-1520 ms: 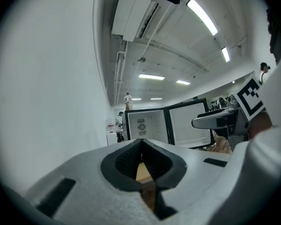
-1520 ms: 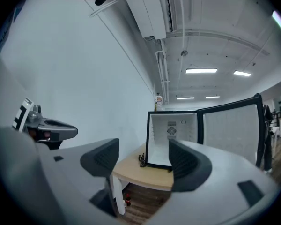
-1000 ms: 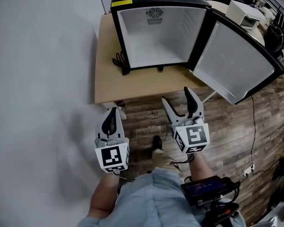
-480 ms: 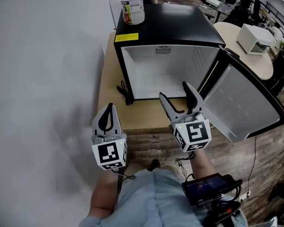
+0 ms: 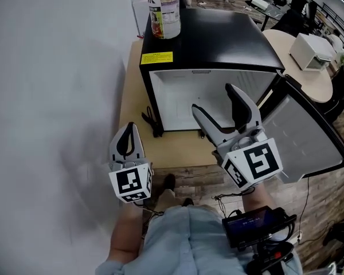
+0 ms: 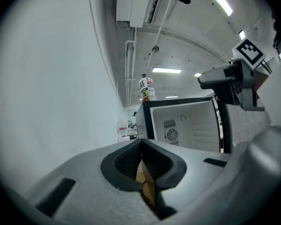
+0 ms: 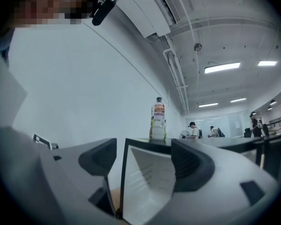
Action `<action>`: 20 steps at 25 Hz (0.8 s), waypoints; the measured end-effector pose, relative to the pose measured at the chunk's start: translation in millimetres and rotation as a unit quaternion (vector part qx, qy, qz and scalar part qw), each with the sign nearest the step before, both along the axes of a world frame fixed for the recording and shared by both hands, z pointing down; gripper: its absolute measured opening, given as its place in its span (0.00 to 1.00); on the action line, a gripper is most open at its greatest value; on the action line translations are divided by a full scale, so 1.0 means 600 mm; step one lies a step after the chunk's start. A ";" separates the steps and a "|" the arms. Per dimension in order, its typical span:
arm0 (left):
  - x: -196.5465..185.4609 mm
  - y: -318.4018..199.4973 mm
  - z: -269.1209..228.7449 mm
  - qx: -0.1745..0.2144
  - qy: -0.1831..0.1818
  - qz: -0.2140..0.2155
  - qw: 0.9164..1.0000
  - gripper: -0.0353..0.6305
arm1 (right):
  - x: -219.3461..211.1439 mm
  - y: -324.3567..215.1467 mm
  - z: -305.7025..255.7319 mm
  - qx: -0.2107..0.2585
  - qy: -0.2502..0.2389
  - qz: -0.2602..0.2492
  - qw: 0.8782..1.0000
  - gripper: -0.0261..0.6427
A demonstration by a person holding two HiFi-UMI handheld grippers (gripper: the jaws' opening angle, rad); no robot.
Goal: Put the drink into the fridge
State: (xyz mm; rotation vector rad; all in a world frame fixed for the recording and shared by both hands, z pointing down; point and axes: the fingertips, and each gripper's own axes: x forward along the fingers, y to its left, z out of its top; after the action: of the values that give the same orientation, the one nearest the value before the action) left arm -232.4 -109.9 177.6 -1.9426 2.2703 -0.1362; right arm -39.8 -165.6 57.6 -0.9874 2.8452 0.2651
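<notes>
Right gripper [image 5: 213, 99] raised, opening | bottle [image 5: 163, 10] (probably tea) upright atop fridge [image 5: 218, 33]

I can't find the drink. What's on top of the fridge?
A drink bottle stands upright on the fridge, near its top's back left corner. Nothing else shows there; the patch behind the bottle is hidden.

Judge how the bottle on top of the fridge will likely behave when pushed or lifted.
The bottle stands tall and narrow on the fridge top, so a high push would probably tip it. Its round body would likely roll once down. The wrapped plastic looks smooth, possibly slippery.
</notes>
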 end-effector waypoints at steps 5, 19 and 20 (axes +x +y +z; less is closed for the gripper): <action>-0.062 -0.044 -0.004 -0.002 0.011 -0.011 1.000 0.07 | -0.042 -0.042 -0.109 0.004 -0.019 -0.037 0.999 0.59; -0.171 -0.175 -0.023 0.003 0.036 0.013 0.999 0.07 | -0.187 -0.235 -0.171 -0.030 0.003 -0.034 0.999 0.64; -0.174 -0.185 -0.020 0.002 0.040 0.017 0.999 0.07 | -0.196 -0.246 -0.169 -0.033 0.009 -0.031 0.999 0.65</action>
State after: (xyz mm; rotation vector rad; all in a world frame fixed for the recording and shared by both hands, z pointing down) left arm -336.6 -220.8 165.5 -2.0190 2.2819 -0.0517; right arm -157.2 -313.1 -44.1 -0.9096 2.9121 0.1764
